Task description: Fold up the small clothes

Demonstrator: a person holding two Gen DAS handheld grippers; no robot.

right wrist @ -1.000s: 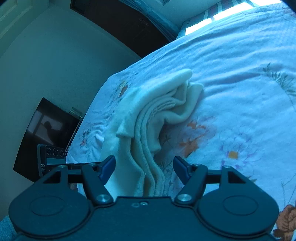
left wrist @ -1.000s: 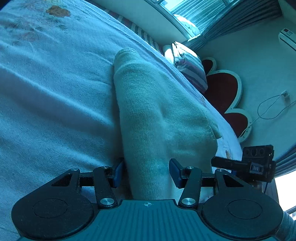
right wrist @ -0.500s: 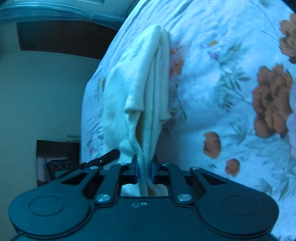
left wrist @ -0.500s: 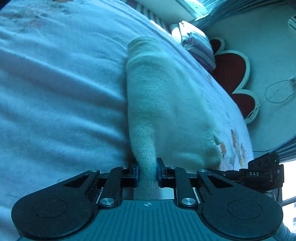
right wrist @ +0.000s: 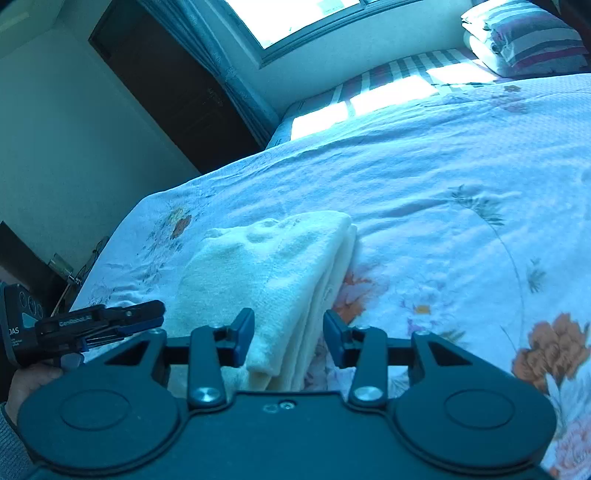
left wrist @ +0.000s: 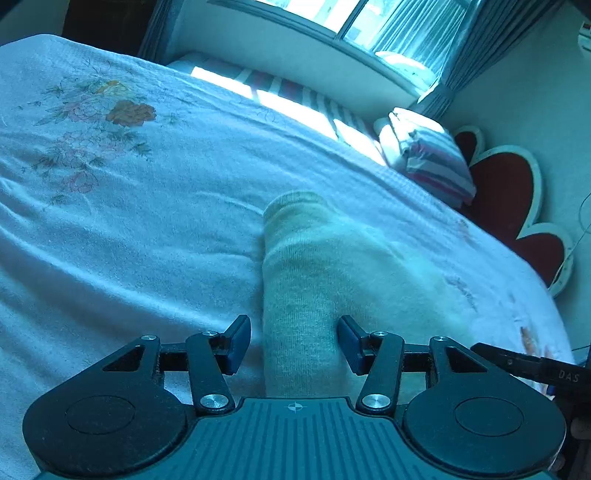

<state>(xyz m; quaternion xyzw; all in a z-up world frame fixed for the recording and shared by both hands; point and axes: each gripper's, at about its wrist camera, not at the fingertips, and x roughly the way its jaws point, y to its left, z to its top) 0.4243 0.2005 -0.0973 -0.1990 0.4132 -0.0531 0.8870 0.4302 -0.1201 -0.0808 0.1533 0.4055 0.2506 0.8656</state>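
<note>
A cream knitted garment (left wrist: 325,280) lies folded into a compact stack on the floral bedspread (left wrist: 129,206). My left gripper (left wrist: 294,343) is open, its blue pads either side of the garment's near folded edge without pinching it. In the right wrist view the same garment (right wrist: 273,273) shows its layered edges. My right gripper (right wrist: 289,341) is open, its pads straddling that near end. The left gripper also appears at the left edge of the right wrist view (right wrist: 110,321).
A folded striped quilt (left wrist: 428,158) lies at the head of the bed beside a red heart-shaped headboard (left wrist: 517,206). A window with curtains (left wrist: 369,22) is beyond the bed. A dark doorway (right wrist: 177,85) and a dark cabinet (right wrist: 22,266) stand left.
Both grippers were shut on the garment's near edges half a second ago and have opened, letting it go. The garment now lies flat on the bed.
</note>
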